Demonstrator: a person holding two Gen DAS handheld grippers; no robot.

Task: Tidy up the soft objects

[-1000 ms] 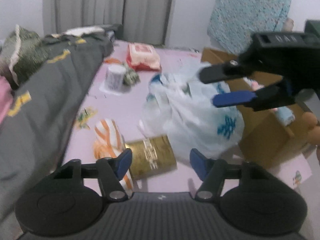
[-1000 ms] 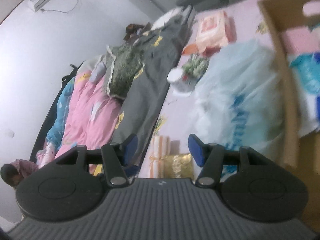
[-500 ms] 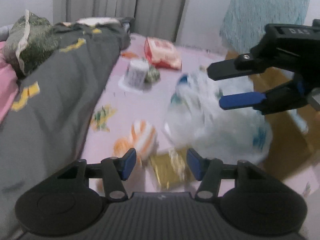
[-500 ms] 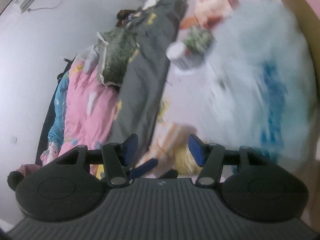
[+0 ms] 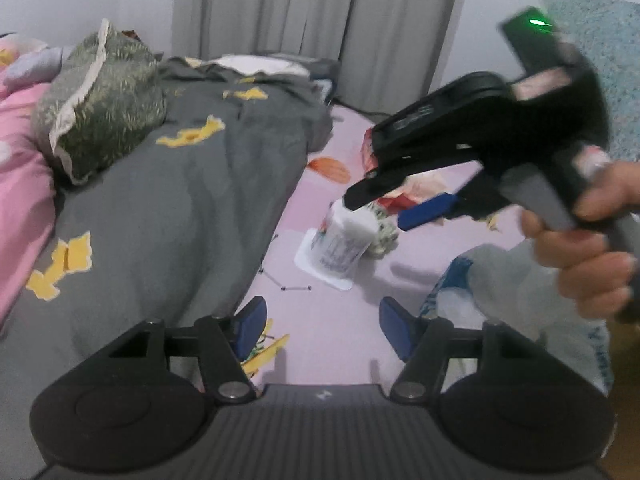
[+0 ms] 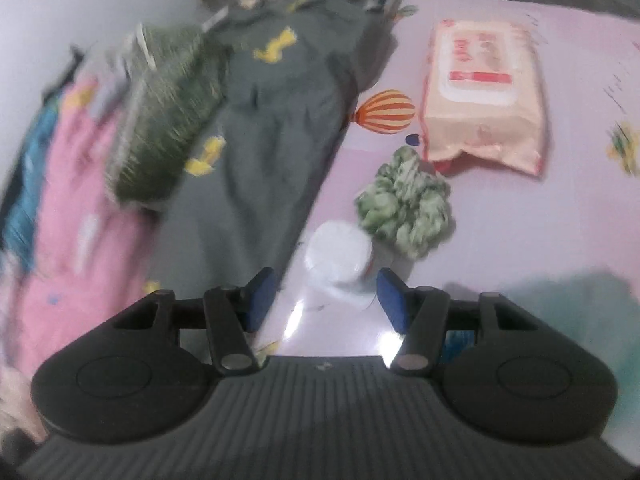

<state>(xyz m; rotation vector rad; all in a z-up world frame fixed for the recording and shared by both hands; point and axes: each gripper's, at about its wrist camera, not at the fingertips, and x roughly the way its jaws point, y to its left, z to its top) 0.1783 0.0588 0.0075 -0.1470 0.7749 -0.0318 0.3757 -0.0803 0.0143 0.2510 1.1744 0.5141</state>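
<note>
A white paper roll (image 5: 342, 242) (image 6: 340, 258) stands on the pink mat beside a green-and-white crumpled soft ball (image 6: 406, 204) (image 5: 382, 228). A peach wet-wipes pack (image 6: 484, 92) lies further back. My right gripper (image 5: 386, 206) (image 6: 320, 298), held by a hand (image 5: 588, 240), hovers open just above the roll with nothing between its fingers. My left gripper (image 5: 318, 326) is low over the mat, its jaws opening, nothing between them. A white plastic bag with blue print (image 5: 508, 292) lies at the right.
A grey quilt with yellow patches (image 5: 176, 204) (image 6: 276, 136) covers the bed on the left, with a green cushion (image 5: 104, 100) (image 6: 168, 116) and pink bedding (image 5: 20, 160) on it. Grey curtains (image 5: 320, 12) hang behind. A teal cloth (image 5: 604, 40) hangs at the right.
Both views have swung left and toward the far end of the mat. The right gripper has moved over the paper roll. The striped object, gold box and cardboard box have left view.
</note>
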